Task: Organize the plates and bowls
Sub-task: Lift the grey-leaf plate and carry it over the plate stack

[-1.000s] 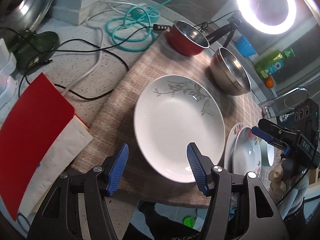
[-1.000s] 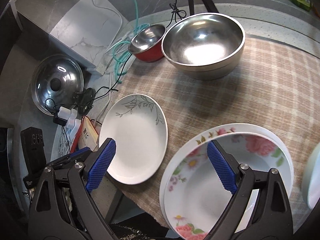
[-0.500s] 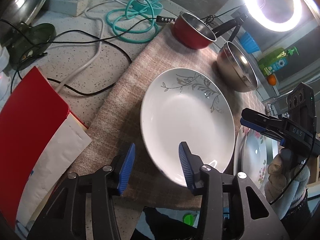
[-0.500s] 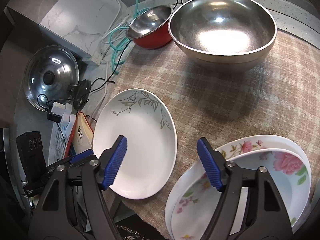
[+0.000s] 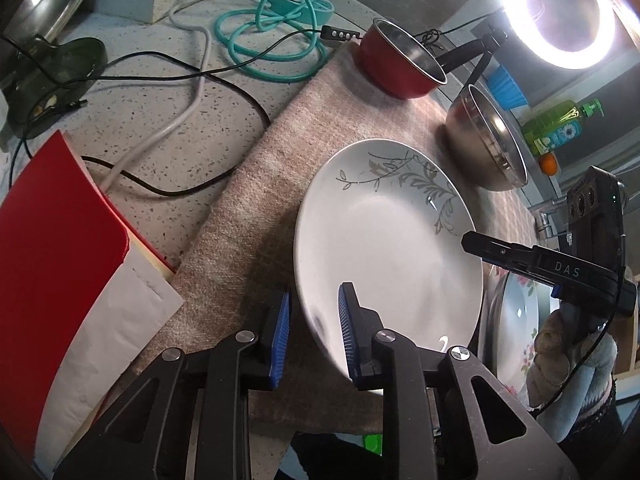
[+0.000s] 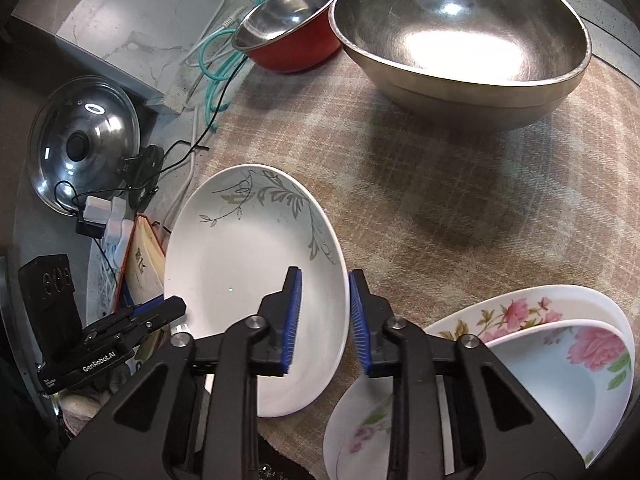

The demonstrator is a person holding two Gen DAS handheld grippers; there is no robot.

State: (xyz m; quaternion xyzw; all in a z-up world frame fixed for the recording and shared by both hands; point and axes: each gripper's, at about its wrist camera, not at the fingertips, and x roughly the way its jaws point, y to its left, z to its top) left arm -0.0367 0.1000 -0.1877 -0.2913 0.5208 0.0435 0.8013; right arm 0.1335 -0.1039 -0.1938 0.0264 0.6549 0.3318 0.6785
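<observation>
On the beige checked cloth (image 6: 460, 200), the left gripper (image 5: 312, 330) and right gripper (image 6: 325, 320) have just been closing, each clamping opposite rims of the white leaf-patterned plate (image 5: 384, 240). The flowered plates (image 6: 560, 344) run off-frame, half hidden behind the right gripper.

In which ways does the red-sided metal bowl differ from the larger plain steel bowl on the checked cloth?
The red-sided metal bowl is painted red outside; the larger plain steel bowl is bare metal all over. The red bowl is clearly smaller and narrower, the steel bowl wider and deeper. The red bowl stands nearer the teal cable, the steel bowl nearer the flowered plates. Both are upright, empty, with shiny steel interiors, side by side on the cloth.
</observation>
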